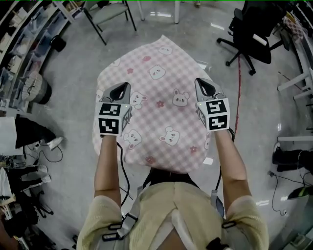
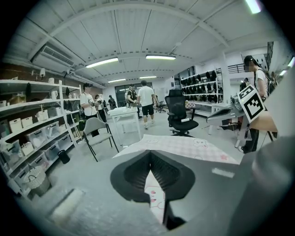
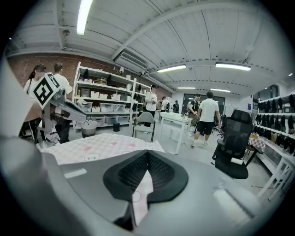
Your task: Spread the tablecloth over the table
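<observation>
Two grippers, both clamped on the tablecloth (image 1: 161,93). Your left gripper (image 1: 126,87) has its jaws closed on the cloth's left edge; the left gripper view shows the left gripper (image 2: 150,156) pinching a strip of pink check fabric, which hangs down behind the tips. It's the same on the other side: your right gripper (image 1: 199,83) is on the right edge, and the right gripper view shows the right gripper (image 3: 147,156) with its jaws together and a fold of cloth trapped between them.

The tablecloth is pink-and-white gingham with bear faces and small flowers. It's stretched between your two hands and fans out ahead of you, with its far corner pointing toward the grey folding chair (image 1: 110,12). The near edge droops just in front of your body. From either gripper the far part of the cloth (image 2: 184,146) (image 3: 92,145) looks flat and roughly level. I can't tell whether it's resting on anything, because the cloth hides whatever is under it.

Both marker cubes face up at you, left cube (image 1: 113,118) and right cube (image 1: 215,114).

Surroundings: a black office chair (image 1: 252,29) ahead-right, a red cable (image 1: 239,97) on the floor to the right of the cloth, a white table (image 2: 123,115) further back, storage shelves (image 2: 27,133) along the left wall, and several people standing at the far end of the room.
</observation>
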Tool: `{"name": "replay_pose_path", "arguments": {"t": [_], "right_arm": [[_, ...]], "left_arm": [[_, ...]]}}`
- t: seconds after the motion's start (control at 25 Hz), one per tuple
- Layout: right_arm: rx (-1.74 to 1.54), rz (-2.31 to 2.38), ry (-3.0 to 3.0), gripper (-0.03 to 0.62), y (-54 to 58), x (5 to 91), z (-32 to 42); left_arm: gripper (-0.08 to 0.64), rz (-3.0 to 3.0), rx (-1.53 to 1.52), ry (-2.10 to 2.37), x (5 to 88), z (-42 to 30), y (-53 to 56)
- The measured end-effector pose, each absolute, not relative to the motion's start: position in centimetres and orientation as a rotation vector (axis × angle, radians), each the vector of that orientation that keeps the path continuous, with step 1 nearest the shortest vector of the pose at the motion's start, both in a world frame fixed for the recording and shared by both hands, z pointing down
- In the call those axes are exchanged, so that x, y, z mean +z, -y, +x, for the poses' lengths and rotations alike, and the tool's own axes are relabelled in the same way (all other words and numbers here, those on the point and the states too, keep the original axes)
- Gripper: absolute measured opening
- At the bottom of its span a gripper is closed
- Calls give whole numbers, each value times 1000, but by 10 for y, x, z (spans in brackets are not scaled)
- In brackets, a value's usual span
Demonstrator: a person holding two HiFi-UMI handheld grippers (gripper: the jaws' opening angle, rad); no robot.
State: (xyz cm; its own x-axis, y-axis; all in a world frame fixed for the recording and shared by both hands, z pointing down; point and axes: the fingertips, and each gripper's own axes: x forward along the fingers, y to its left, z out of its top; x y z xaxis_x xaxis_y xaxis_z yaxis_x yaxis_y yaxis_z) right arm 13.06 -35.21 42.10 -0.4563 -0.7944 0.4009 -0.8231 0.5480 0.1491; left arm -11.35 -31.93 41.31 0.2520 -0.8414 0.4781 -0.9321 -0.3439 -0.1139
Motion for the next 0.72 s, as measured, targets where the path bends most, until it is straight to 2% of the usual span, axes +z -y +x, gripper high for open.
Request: {"name": "replay_pose_path", "arguments": {"t": [0.72], "right_arm": [[176,1329,2390,5,276,421,150]], "left_arm": [[6,2231,589,1694,414,-103,230]]}}
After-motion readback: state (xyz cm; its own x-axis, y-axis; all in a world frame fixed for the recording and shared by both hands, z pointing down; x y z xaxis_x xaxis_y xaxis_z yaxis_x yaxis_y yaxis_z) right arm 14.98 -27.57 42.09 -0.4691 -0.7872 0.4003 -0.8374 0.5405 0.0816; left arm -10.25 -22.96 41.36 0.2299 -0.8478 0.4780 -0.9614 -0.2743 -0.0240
